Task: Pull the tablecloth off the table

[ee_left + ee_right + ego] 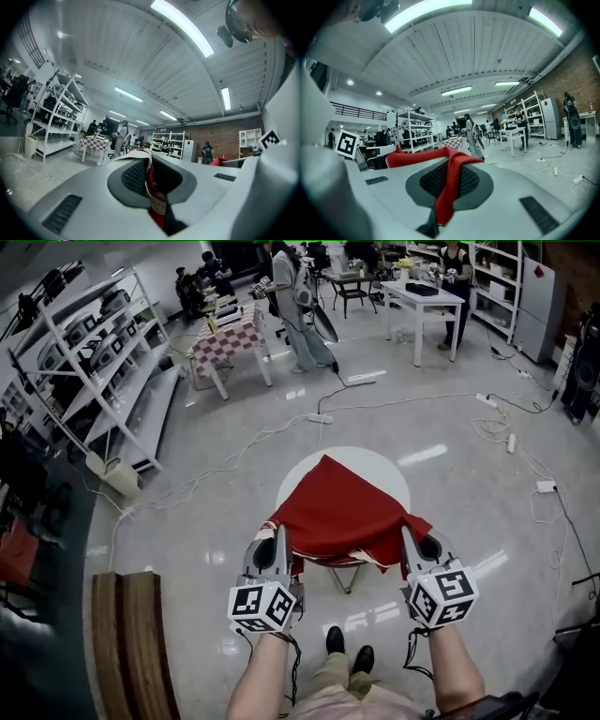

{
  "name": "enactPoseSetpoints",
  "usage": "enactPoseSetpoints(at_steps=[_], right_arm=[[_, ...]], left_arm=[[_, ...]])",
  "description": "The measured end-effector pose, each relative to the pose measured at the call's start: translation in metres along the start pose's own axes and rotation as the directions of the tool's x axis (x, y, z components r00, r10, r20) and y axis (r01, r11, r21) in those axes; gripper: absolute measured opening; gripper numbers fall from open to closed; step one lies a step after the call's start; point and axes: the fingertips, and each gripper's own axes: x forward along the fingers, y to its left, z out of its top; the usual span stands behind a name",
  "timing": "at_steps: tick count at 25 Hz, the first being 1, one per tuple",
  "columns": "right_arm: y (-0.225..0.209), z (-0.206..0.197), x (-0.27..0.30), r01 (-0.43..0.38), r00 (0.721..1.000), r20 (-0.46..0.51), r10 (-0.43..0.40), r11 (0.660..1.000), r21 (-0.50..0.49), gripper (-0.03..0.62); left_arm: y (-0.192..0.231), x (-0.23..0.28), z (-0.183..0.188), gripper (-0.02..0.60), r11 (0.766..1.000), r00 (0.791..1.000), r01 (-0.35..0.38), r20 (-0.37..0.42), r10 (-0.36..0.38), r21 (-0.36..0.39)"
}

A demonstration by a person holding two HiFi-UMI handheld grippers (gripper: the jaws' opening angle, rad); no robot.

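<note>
The red tablecloth lies draped over the round white table; its far corner points away from the person, and bare tabletop shows beyond it; the near edge is held up between the two grippers. The left gripper has its jaws pressed together on the cloth's near left corner, with patterned trim showing between the pads; the right gripper pinches the near right corner likewise, red fabric folded over its jaws. Both grippers point roughly level at the table's near side.
</note>
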Motion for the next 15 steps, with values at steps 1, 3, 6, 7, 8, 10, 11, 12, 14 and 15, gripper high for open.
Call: enactPoseSetpoints(at_steps=[1,3,6,7,8,10,11,12,14,15], right_arm=[[0.001,0.0,-0.001,-0.002,1.0,0.0,0.002,1.0,0.0,0.029],[0.003,0.0,-0.003,-0.006,1.0,0.003,0.006,1.0,0.001,0.029],[0.002,0.003,-0.007,-0.006,1.0,0.009,0.006,1.0,0.0,0.029],[0.001,0.003,-0.009,-0.004,1.0,0.011,0.004,1.0,0.001,0.029],[-0.001,0.003,-0.011,-0.003,1.0,0.012,0.003,1.0,0.001,0.029],[-0.005,0.003,-0.015,-0.001,1.0,0.015,0.001,1.0,0.001,0.029],[-0.007,0.004,-0.016,-0.001,1.0,0.017,0.001,1.0,0.0,0.029],[-0.008,0.004,-0.018,0.0,1.0,0.019,0.0,1.0,-0.001,0.029],[-0.007,0.005,-0.021,0.001,1.0,0.022,-0.001,1.0,-0.003,0.029],[-0.005,0.005,-0.022,0.002,1.0,0.022,-0.002,1.0,-0.004,0.029]], left_arm=[[0.0,-0.001,0.001,0.043,1.0,1.0,-0.002,0.001,0.002,0.002],[-0.001,-0.004,0.002,0.043,1.0,1.0,-0.005,0.004,0.005,0.007],[-0.005,-0.006,0.005,0.043,1.0,1.0,-0.005,0.009,0.005,0.009],[-0.007,-0.007,0.005,0.043,1.0,1.0,-0.005,0.009,0.005,0.006],[-0.01,-0.007,0.005,0.043,1.0,1.0,-0.007,0.009,0.007,0.004],[-0.015,-0.007,0.004,0.043,1.0,1.0,-0.009,0.014,0.009,0.002],[-0.018,-0.007,0.004,0.043,1.0,1.0,-0.008,0.017,0.008,0.002],[-0.02,-0.007,0.005,0.043,1.0,1.0,-0.008,0.02,0.008,0.002],[-0.022,-0.009,0.006,0.043,1.0,1.0,-0.006,0.025,0.006,-0.001],[-0.021,-0.011,0.006,0.043,1.0,1.0,-0.006,0.026,0.006,-0.003]])
